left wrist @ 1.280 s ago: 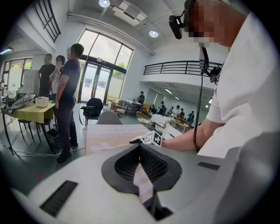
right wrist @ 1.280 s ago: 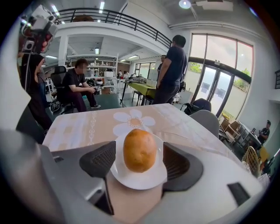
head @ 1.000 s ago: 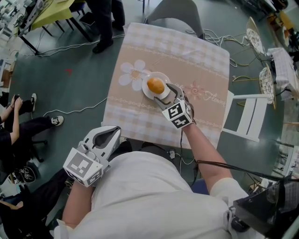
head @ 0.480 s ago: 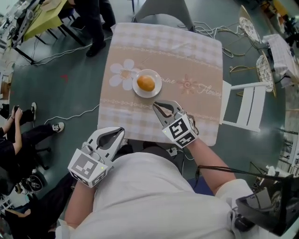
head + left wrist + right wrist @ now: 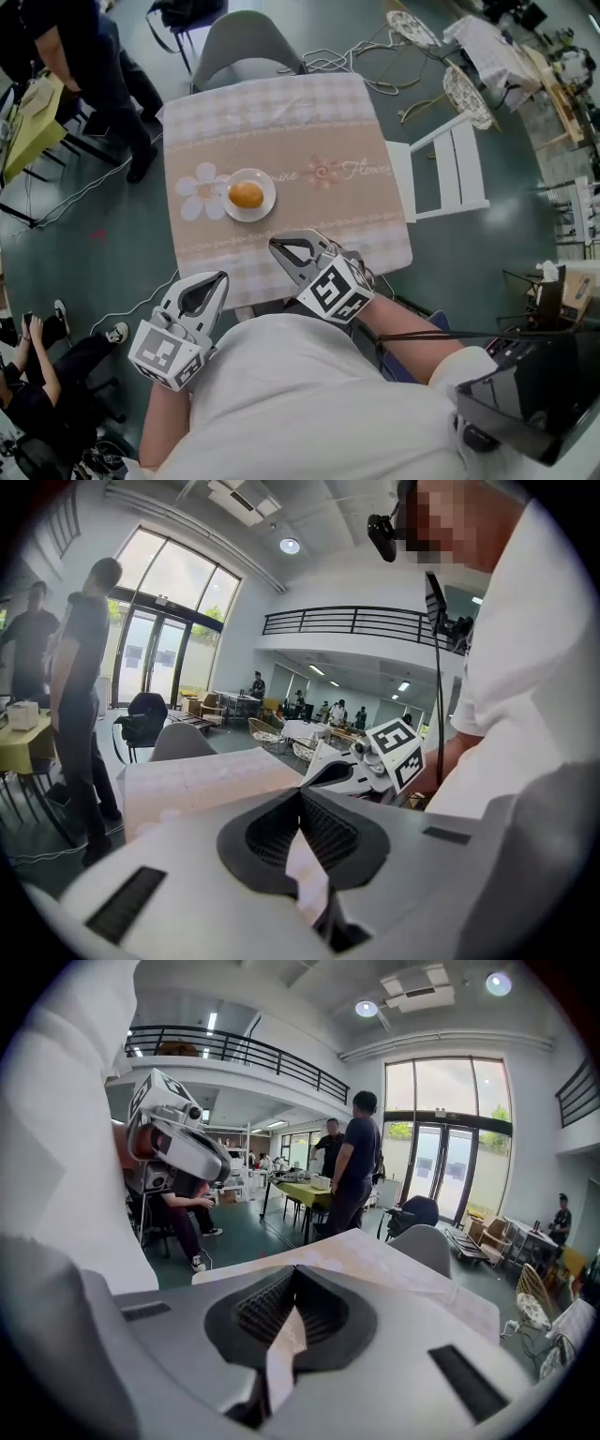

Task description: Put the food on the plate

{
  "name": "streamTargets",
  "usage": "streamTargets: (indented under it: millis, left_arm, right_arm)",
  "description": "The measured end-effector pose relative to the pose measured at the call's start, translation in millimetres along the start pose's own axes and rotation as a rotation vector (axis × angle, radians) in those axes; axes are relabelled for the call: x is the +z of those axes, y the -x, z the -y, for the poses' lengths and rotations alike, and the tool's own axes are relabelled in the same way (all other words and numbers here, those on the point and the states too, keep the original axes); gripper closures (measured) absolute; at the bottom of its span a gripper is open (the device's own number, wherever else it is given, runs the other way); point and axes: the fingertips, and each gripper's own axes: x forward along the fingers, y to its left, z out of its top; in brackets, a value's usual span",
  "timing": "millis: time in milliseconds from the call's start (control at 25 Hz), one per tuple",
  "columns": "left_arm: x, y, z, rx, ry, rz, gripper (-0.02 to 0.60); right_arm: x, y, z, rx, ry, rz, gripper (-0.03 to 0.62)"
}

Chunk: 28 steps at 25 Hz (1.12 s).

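Orange and round, the food (image 5: 246,195) sits on the white plate (image 5: 267,203) toward the left side of the table (image 5: 309,122), so the task looks done. It seems light and apt to roll; a hold across its middle would suit. Whether it is a bun or a fruit cannot be told. The left gripper (image 5: 218,277) and the right gripper (image 5: 275,243) hang near the person's body, jaws closed together on nothing

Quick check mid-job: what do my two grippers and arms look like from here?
The left gripper and right gripper both have light grey, rounded shells, lined inside with black ribbed pads. Each carries a white cube printed with black square markers. The person wears a white short-sleeved shirt. A black cable runs by the right arm.
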Motion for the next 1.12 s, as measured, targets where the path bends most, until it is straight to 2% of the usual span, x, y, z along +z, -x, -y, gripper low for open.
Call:
streamTargets:
  millis: [520,1120]
  left_arm:
    - [-11,31,1,-0.114,-0.016,0.033,0.572]
    - [-37,61,1,-0.147,-0.008,0.012,0.572]
  right_arm:
    - [30,14,-55,-0.070,-0.007,-0.005,0.582]
    - [38,10,-88,-0.108,-0.001,-0.024,0.582]
